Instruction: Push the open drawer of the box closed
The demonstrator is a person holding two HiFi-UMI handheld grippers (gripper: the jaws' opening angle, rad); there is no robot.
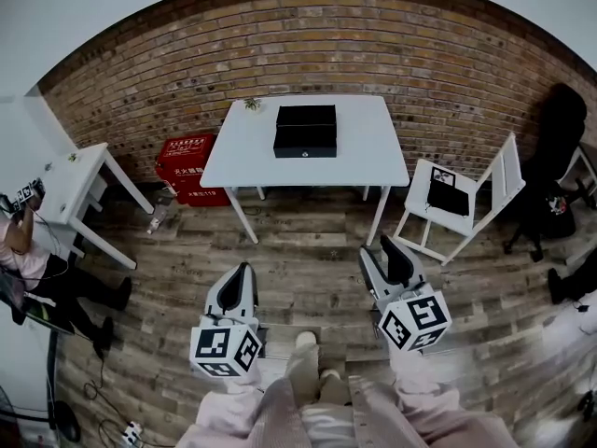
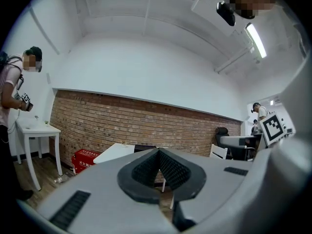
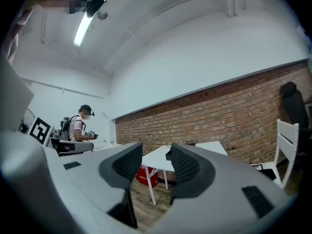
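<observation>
A rough red-brown brick wall (image 1: 308,54) curves behind everything, under a smooth white upper wall, and worn wooden floor planks (image 1: 308,259) run beneath your feet. Well ahead of you stands the white rectangular tabletop (image 1: 373,147) on thin legs, with a white slatted chair (image 1: 466,194) to its right and a red plastic crate (image 1: 187,168) under its left end. The flat black rectangular box (image 1: 305,129) sits at the tabletop's middle. Its drawer front (image 1: 305,147), with a tiny pale knob, faces you, though how far it stands out is unclear. Your left claw (image 2: 158,154) has its ribbed dark pads pressed together on nothing, and your right claw (image 3: 156,152) gapes wide and empty
</observation>
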